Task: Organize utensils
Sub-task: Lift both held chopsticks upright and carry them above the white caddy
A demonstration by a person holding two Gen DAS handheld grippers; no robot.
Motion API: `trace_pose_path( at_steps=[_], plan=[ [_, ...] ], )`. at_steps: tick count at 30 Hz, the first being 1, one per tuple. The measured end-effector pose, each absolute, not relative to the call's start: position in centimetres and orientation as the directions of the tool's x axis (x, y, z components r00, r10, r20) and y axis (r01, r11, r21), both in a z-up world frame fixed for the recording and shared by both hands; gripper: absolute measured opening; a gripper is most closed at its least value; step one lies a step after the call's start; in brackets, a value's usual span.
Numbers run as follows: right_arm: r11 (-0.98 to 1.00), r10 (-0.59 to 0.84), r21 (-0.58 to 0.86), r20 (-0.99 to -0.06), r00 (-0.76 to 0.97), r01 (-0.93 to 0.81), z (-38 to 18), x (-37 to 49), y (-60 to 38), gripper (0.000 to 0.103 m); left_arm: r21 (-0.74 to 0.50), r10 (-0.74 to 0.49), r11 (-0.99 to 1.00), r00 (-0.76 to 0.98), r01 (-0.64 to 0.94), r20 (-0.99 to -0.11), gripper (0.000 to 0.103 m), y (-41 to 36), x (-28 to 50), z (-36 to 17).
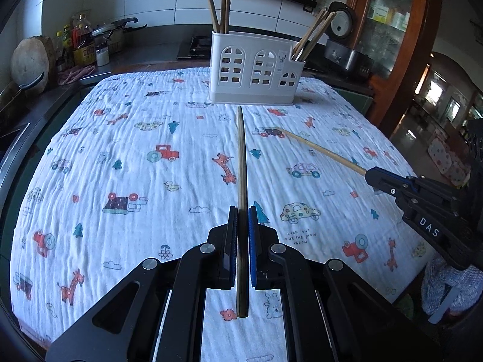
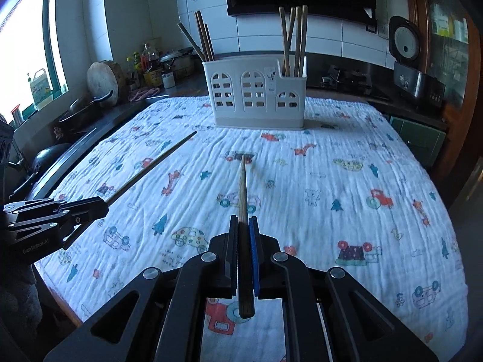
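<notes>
Left wrist view: left gripper [image 1: 242, 211] clamps dark chopstick [image 1: 241, 150] before white holder [image 1: 256, 69].

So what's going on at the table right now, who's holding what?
A person is sorting chopsticks with a handheld gripper in each hand. The left gripper is shut on a darker chopstick, and the right gripper is shut on a lighter chopstick; both sticks point toward the white holder at the far side of the printed cloth. The holder already has chopsticks standing in its two end compartments. No loose chopsticks show on the cloth.
</notes>
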State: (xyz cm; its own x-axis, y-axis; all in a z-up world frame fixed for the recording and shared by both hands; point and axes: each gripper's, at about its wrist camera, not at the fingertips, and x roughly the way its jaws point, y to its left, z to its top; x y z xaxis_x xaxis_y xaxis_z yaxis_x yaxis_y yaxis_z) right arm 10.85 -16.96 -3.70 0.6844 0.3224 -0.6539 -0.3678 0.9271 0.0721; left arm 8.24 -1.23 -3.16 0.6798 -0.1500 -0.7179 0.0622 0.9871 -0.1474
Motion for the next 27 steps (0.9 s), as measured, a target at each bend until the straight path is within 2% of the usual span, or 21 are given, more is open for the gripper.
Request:
trace_pose_path(
  at_steps=[7, 24, 27],
  plan=[
    [0.923, 0.336, 0.073, -0.633, 0.697, -0.378, -2.9, 10.9, -16.6, 0.007, -0.165, -0.160, 0.985, 0.627, 0.051, -0.762, 0.006, -0.9, 8.3, -5.7],
    [0.923, 0.340, 0.091, -0.651, 0.679, -0.374, -3.8, 10.8, -16.5, 0.007, -0.163, -0.141, 0.987, 0.588, 0.016, -0.796, 0.008, -0.7, 7.7, -8.6],
    [0.922, 0.341, 0.091, -0.651, 0.678, -0.377, -3.8, 10.8, -16.5, 0.007, -0.172, -0.146, 0.985, 0.583, 0.012, -0.799, 0.012, -0.7, 7.6, -8.6]
  ],
)
